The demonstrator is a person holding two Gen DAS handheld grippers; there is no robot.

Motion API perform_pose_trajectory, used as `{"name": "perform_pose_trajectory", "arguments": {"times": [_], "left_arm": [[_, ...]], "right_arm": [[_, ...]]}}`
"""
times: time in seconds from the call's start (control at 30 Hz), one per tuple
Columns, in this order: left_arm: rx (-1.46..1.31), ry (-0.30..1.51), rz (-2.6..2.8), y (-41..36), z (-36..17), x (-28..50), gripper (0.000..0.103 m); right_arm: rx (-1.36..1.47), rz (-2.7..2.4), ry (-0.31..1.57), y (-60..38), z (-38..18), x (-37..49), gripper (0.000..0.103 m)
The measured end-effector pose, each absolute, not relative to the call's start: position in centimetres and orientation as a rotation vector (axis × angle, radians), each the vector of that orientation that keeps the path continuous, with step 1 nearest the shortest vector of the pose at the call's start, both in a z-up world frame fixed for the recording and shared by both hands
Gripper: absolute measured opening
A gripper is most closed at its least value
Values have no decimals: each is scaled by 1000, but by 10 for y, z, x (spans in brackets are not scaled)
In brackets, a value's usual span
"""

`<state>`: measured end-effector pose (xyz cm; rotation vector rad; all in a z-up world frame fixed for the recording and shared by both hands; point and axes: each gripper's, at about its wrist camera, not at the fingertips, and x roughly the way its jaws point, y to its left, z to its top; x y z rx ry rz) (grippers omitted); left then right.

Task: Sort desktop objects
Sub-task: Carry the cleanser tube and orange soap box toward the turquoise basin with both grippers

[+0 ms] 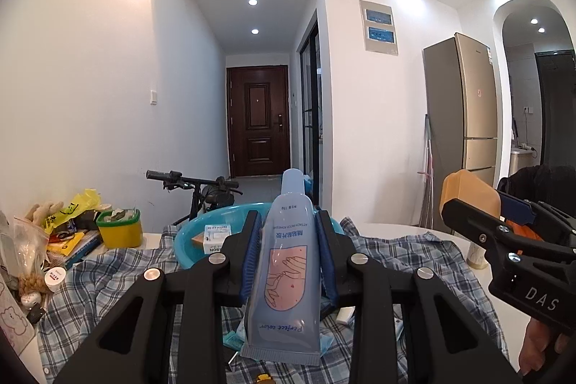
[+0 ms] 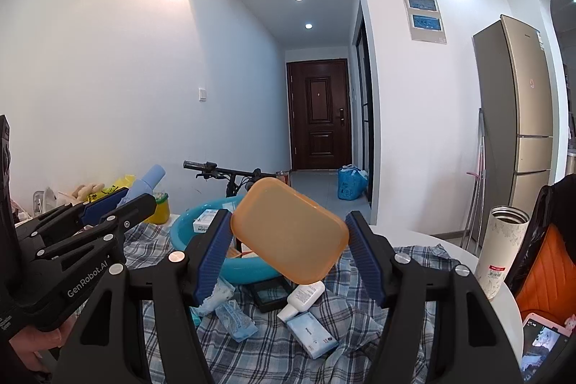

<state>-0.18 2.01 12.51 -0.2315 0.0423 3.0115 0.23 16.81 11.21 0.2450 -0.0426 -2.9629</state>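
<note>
Left tool grips blue tube; right view shows thermos.

Black left gripper, blue pads, silver screws; right gripper alike

Both wrist views sit low over bench, facing far dark wooden door; share round blue plastic basin.

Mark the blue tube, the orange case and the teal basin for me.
blue tube (image 1: 284, 279), left wrist view, printed front.
orange case (image 2: 289, 233), right wrist view, flat face.
teal basin (image 2: 181, 234), right wrist view, left rim.
</note>
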Motion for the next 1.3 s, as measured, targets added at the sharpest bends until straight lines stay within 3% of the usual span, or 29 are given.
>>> {"name": "perform_pose_trajectory", "arguments": {"times": [0.4, 1.3], "left_arm": [[-60, 33, 3035, 19, 172, 5, 33], [-190, -26, 2985, 11, 166, -80, 33]], "right_arm": [[89, -2962, -40, 163, 147, 12, 63], [203, -2974, -10, 162, 146, -73, 63]]}}
